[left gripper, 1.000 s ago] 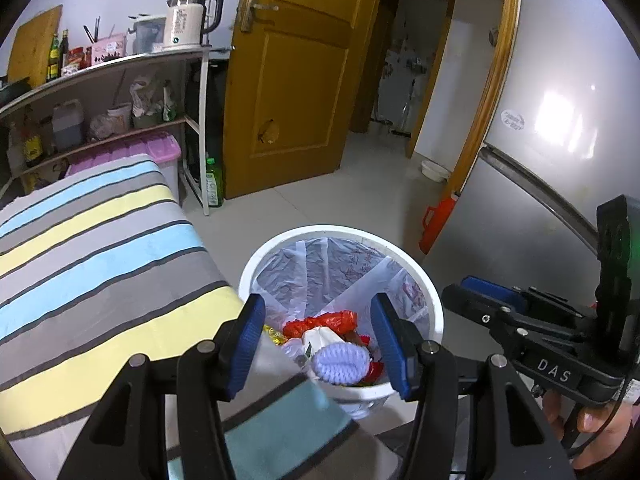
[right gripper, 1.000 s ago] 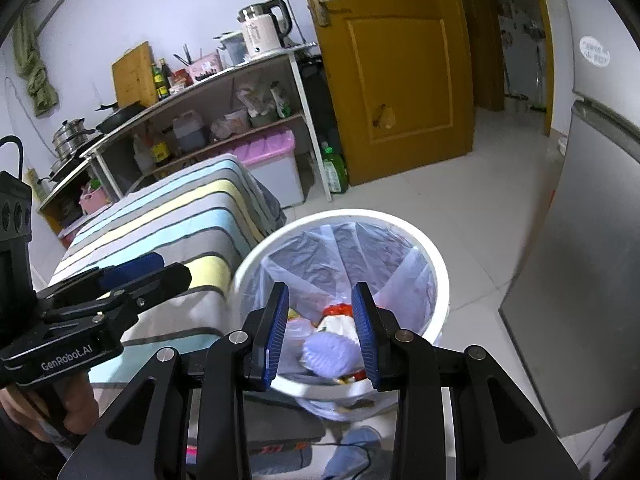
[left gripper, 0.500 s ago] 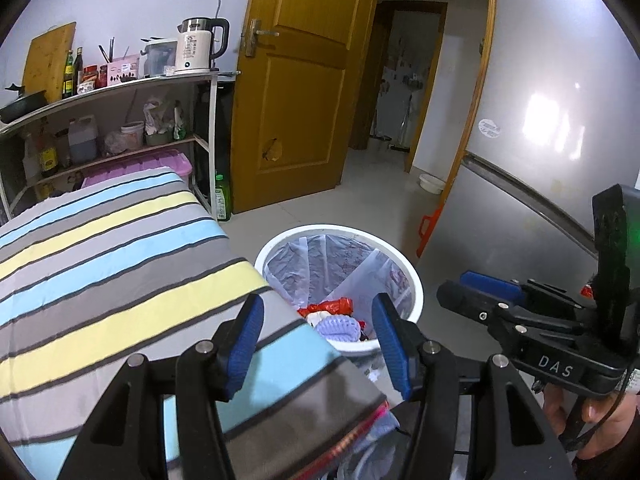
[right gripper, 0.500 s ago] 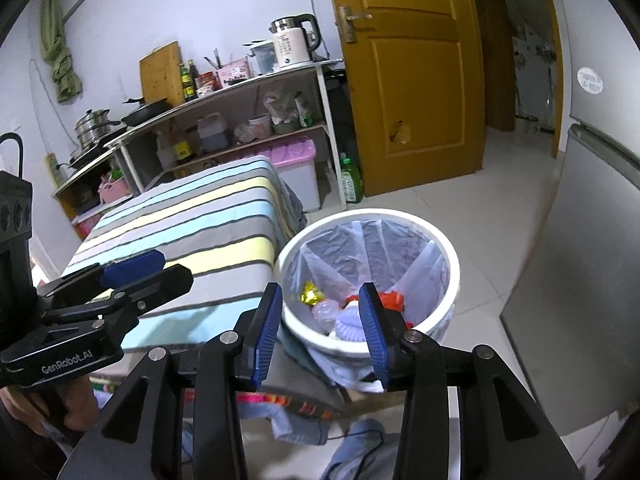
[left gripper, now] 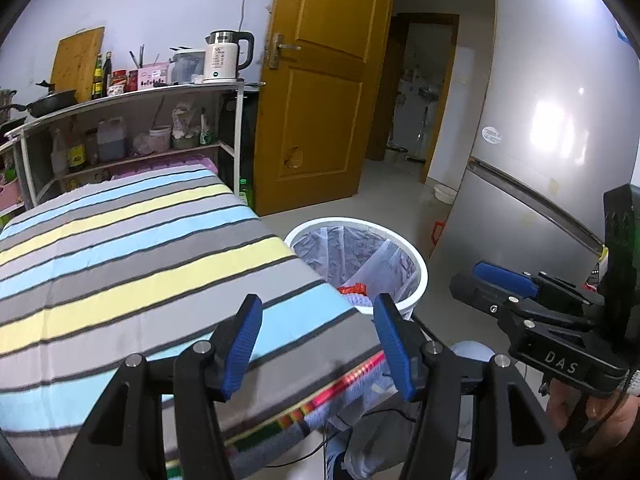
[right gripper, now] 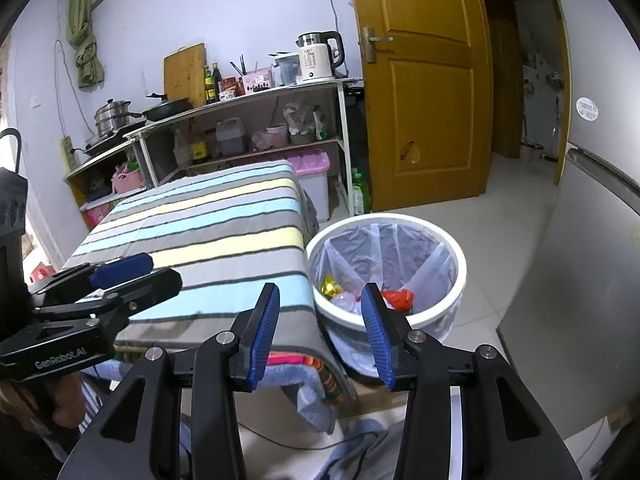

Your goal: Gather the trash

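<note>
while both tools hang over the near edge of the striped desk, neither carries anything. the left tool has its blue pads apart with only the cloth showing between them; its pads sit above the desk's near corner. the right tool also stands apart, its jaws having just been opening, with nothing between them; the gap frames the desk's corner and the bin's near rim.

the bin, white with a clear liner, stands on the floor just beyond and right of the desk's corner, ahead of both tools. trash lies in its bottom: a red wrapper, a gold foil piece and pale clear plastic. from the left tool only a bit of red and a lavender piece peek over the desk edge.

each tool shows in the other's view, side by side and apart. beyond the desk stands a shelf with a kettle on top.
</note>
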`<state>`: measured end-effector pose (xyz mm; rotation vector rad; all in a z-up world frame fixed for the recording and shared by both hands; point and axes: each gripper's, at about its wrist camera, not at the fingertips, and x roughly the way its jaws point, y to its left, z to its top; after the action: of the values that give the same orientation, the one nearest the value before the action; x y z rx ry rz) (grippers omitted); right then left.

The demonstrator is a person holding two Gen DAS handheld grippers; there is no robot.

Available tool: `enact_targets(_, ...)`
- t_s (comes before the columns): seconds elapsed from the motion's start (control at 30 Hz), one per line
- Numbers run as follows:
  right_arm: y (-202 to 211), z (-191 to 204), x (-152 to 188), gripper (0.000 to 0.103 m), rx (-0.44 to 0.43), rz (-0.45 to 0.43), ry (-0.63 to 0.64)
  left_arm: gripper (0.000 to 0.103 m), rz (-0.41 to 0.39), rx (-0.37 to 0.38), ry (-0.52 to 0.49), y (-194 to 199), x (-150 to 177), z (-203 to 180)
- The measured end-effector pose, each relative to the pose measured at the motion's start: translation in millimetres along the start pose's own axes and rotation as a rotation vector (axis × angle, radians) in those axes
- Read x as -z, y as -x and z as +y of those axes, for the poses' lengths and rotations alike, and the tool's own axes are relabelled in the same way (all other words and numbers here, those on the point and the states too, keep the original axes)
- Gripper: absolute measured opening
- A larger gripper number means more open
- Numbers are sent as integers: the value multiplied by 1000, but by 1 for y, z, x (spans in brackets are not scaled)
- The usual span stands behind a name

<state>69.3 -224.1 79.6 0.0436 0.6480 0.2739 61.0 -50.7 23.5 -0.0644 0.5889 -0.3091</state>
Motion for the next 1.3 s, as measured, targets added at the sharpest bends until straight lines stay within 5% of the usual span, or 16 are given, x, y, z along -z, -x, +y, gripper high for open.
enact_targets(1.3,5,3,9,44,2,6,-2,60,-19,-61,32,8,9,4)
